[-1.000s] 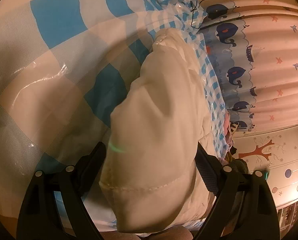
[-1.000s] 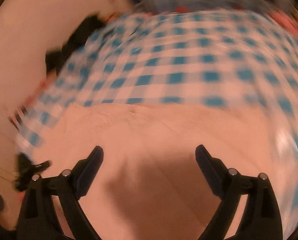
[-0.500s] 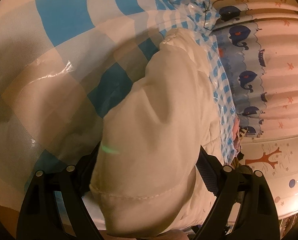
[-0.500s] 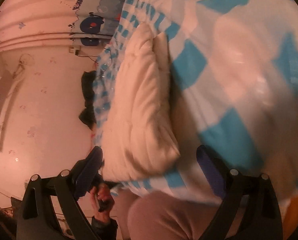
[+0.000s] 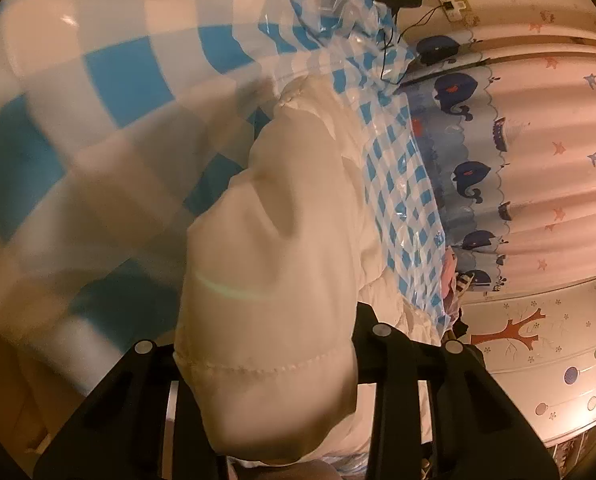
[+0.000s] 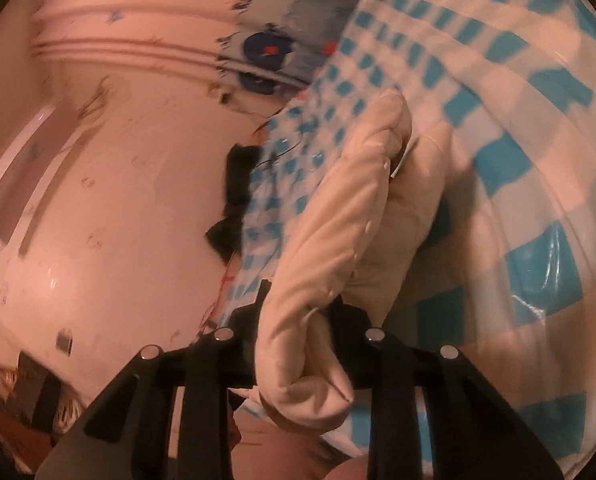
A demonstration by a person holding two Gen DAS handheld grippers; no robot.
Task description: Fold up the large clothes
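Puffy white jacket (image 5: 274,264) fills the middle of my left view, from the bottom edge up toward the upper middle. It lies on a tablecloth (image 5: 110,80) with big blue and white squares and a shiny clear cover on top. My left gripper (image 5: 266,364) is at the bottom of that frame. Its jaws are closing, and a thick stitched fold of the jacket is squeezed between them. The black fingers (image 5: 365,320) press into the soft cloth on both sides, so I have hold of it.

In my right view the jacket (image 6: 345,220) runs from the bottom middle up to the middle of the frame, like a long padded roll with a line of stitches down it. My right gripper (image 6: 298,344) is at the bottom, and its jaws are closing too. A bunched end of the jacket sits between them and bulges out toward the camera. The pads pinch it tight. This picture is a little blurry.

The checked tablecloth (image 6: 517,160) fills the right side of the right view. A curtain (image 5: 537,160) with dark blue whales and little stars hangs at the right of my left view. A pink wall (image 6: 110,200) fills the left of my right view.
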